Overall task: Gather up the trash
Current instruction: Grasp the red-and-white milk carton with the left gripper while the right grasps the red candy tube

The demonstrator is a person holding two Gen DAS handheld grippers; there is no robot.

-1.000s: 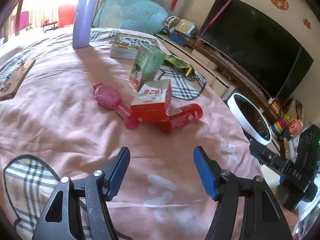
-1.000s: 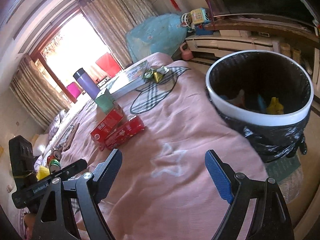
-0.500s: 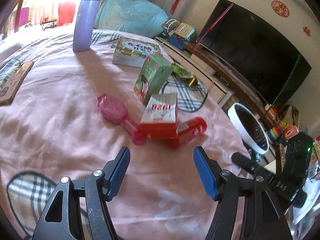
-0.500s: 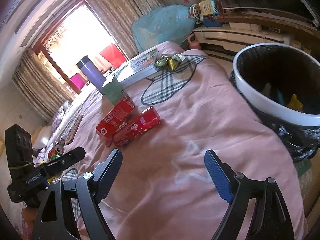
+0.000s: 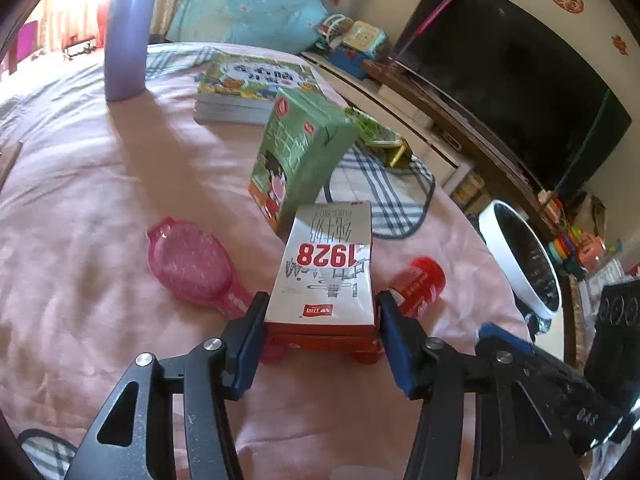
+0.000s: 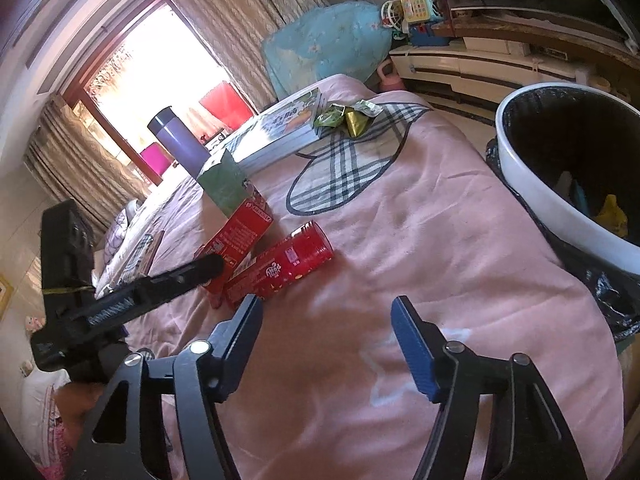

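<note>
A red and white milk carton marked 1928 (image 5: pixel 328 276) lies on the pink bedspread. My left gripper (image 5: pixel 320 320) has a blue finger on each side of the carton's near end; I cannot tell whether the pads press on it. The carton also shows in the right wrist view (image 6: pixel 236 236), with the left gripper's arm (image 6: pixel 156 284) across it. A red can (image 6: pixel 280 266) lies beside the carton, also seen in the left wrist view (image 5: pixel 418 286). A green carton (image 5: pixel 300 156) stands behind. My right gripper (image 6: pixel 326 330) is open and empty above the bedspread.
A white bin with a black liner (image 6: pixel 532 184) stands off the bed's right edge with some trash inside; it shows too in the left wrist view (image 5: pixel 520 268). A pink hairbrush (image 5: pixel 192 268), a book stack (image 5: pixel 248 92), a purple flask (image 5: pixel 124 40) and crumpled green wrappers (image 6: pixel 348 116) lie on the bed.
My left gripper has moved forward to the 1928 carton and its fingers have closed in around it. My right gripper has swung left, away from the bin, toward the red can.
</note>
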